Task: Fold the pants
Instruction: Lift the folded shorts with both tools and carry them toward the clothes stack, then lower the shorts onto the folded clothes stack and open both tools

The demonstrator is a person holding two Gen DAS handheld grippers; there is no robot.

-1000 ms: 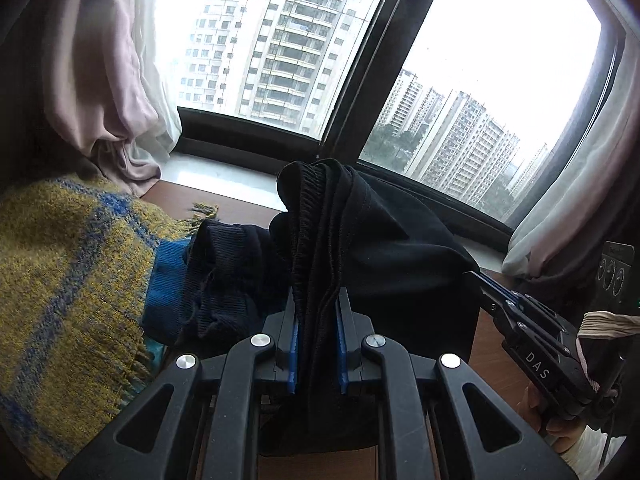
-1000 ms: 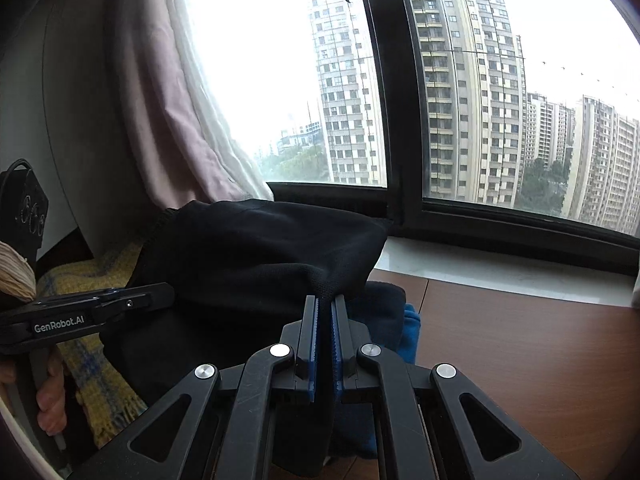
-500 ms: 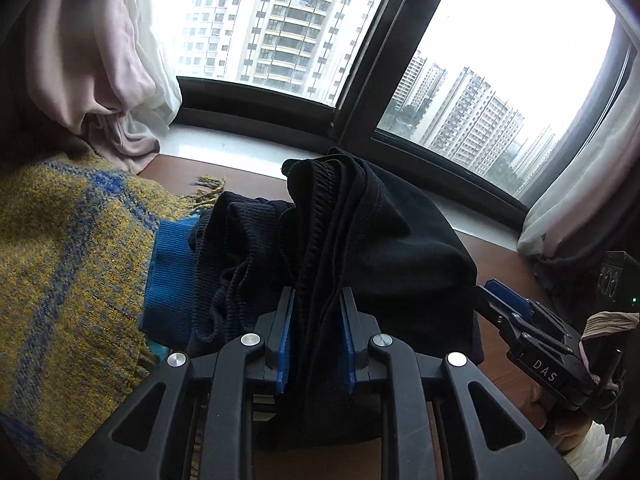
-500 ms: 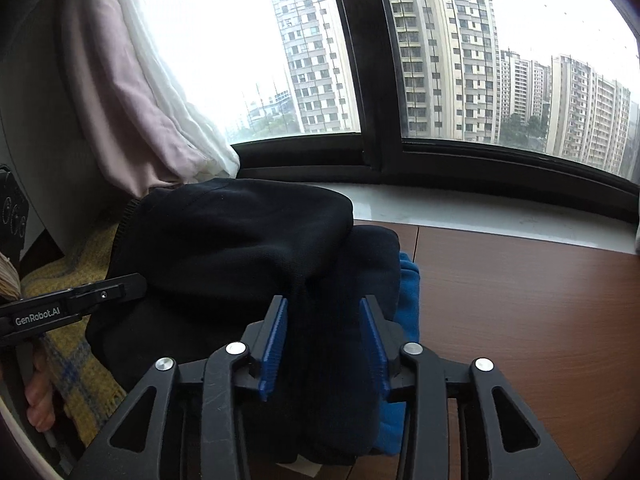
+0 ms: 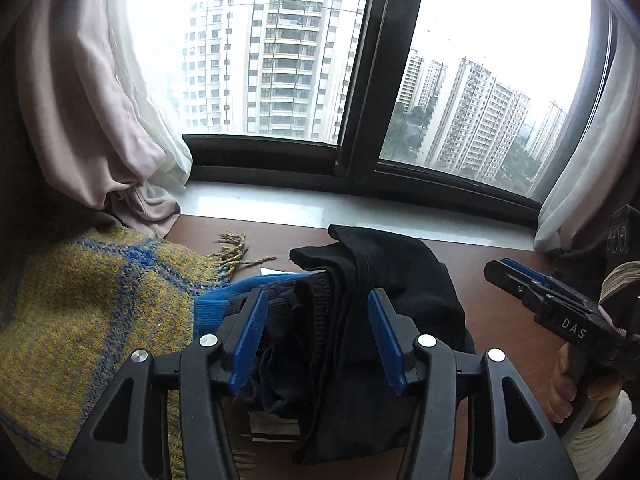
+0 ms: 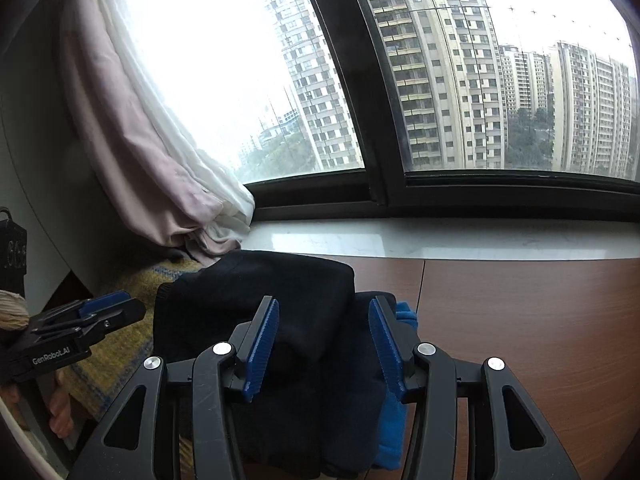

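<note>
The black pants [image 5: 384,280] lie folded on top of a pile of folded clothes on the brown table [image 5: 500,304]. My left gripper [image 5: 318,336] is open, its blue pads on either side of the pile without gripping. My right gripper [image 6: 323,344] is open too, over the same black pants [image 6: 256,300]. The right gripper also shows at the right of the left wrist view [image 5: 552,308]. The left gripper shows at the left of the right wrist view [image 6: 80,320].
Under the pants lie a dark knit garment [image 5: 288,320] and a blue garment [image 5: 216,304]. A yellow and blue plaid blanket [image 5: 80,312] lies to the left. A white window sill [image 5: 320,208], curtains [image 5: 100,120] and a window stand behind. Bare table [image 6: 520,320] extends right.
Both grippers were shut on the black pants held up a second ago. They lowered the pants onto the pile, opened and drew back a little.
</note>
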